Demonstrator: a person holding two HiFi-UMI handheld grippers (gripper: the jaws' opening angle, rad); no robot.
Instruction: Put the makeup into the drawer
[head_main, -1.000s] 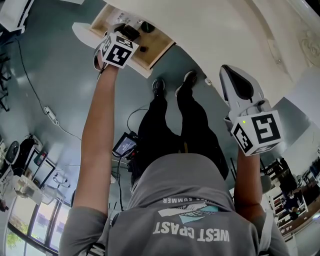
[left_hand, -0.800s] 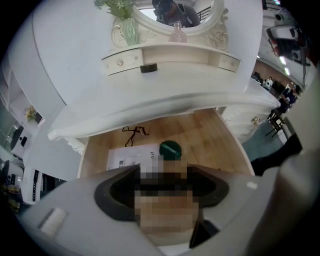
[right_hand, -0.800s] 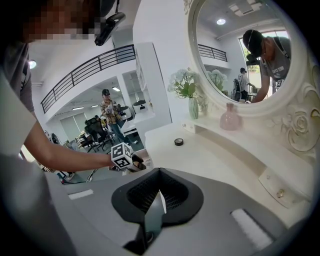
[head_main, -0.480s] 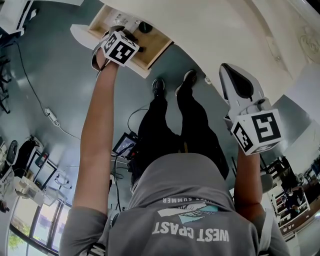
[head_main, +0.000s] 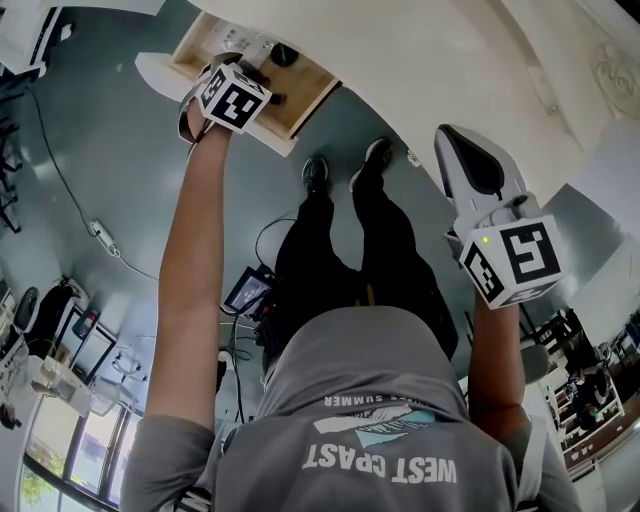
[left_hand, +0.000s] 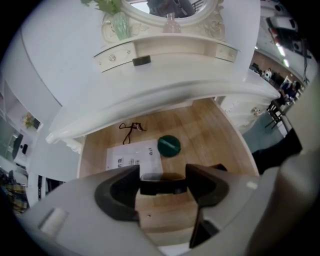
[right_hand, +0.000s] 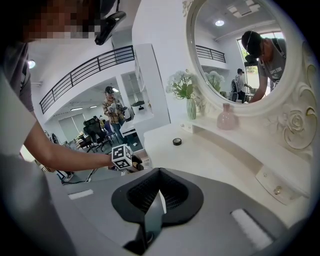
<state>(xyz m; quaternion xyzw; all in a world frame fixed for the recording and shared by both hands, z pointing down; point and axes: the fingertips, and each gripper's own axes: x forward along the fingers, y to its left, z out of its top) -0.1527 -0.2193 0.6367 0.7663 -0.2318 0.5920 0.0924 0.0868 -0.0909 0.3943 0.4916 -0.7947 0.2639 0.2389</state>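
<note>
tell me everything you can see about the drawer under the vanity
The drawer stands pulled out from under the white vanity top. Its floor looks like light wood planks, and its outer edge is white. Lying in it are a green round disc, a printed white sheet and a small dark tangled cord. The left gripper hangs over its front part, shut on a dark case. Whether the case touches the floor can't be told.
</note>
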